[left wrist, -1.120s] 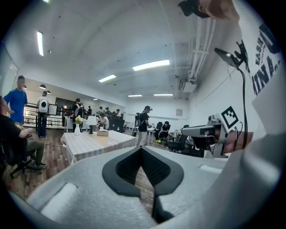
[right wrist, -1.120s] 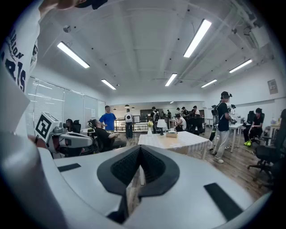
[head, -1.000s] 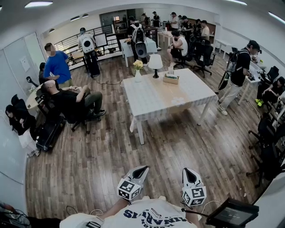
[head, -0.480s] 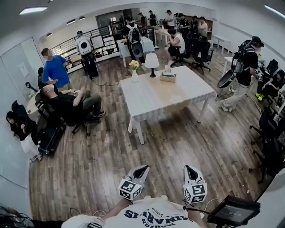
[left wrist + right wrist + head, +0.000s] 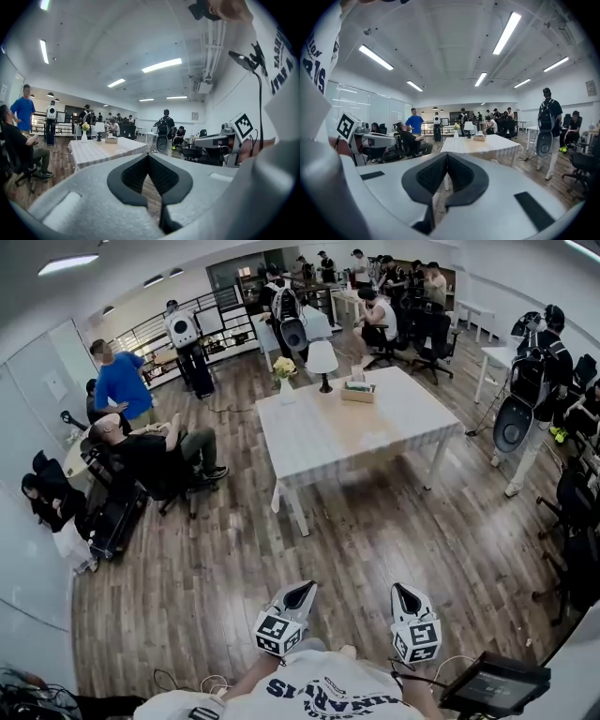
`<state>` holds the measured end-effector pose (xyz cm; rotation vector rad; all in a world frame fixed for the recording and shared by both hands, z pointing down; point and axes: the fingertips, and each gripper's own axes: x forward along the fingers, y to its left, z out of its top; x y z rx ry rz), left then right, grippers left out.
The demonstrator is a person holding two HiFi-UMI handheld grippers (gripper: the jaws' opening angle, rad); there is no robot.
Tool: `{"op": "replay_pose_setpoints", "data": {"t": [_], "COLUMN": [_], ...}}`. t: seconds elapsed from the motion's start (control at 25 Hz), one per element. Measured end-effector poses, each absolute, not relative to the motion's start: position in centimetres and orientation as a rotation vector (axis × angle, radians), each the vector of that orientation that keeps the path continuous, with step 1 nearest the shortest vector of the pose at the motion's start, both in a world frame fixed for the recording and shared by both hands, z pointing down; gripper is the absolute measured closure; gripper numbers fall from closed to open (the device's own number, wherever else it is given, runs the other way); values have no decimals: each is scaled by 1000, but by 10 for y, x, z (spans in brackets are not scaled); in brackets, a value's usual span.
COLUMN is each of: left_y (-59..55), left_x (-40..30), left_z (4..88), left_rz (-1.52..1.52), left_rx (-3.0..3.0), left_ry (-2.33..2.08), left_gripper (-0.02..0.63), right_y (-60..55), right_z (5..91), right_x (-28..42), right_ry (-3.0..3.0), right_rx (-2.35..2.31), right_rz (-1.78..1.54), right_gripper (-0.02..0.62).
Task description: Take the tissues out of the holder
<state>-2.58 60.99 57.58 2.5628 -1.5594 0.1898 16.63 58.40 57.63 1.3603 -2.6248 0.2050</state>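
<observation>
Left gripper (image 5: 301, 590) and right gripper (image 5: 401, 592) are held closed, empty, well short of the table (image 5: 319, 451).
The holder (image 5: 358, 392) is set at the table's far edge, far beyond the jaws, long axis along that edge, tissues (image 5: 355, 382) pointing up.

A white-clothed table (image 5: 319, 442) stands mid-room on a wood-plank floor (image 5: 375, 540). At its far end stand a white-shaded lamp (image 5: 322, 359) and a vase of yellow flowers (image 5: 285, 382), near each other. Left of the table, a person in black (image 5: 150, 451) reclines in a chair, and a person in blue (image 5: 122, 382) stands beyond. A dark screen (image 5: 492, 688) sits at lower right.
</observation>
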Motion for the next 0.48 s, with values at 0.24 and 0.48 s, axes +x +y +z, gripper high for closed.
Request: {"op": "replay_pose_setpoints", "data": {"t": [0.24, 0.48], "left_y": [599, 581], "left_x": [-23, -26], "left_z": [576, 578], "left_rz": [220, 205], "left_rx": [2557, 2541], "left_ry": [-1577, -1600], "left_gripper": [603, 603], "right_y": [577, 557], "right_z": [582, 584], "right_x": [168, 170], "right_ry": [-2642, -2634], "right_rx": [1344, 1325], "right_rz": [246, 231], "right_gripper": [588, 588]}}
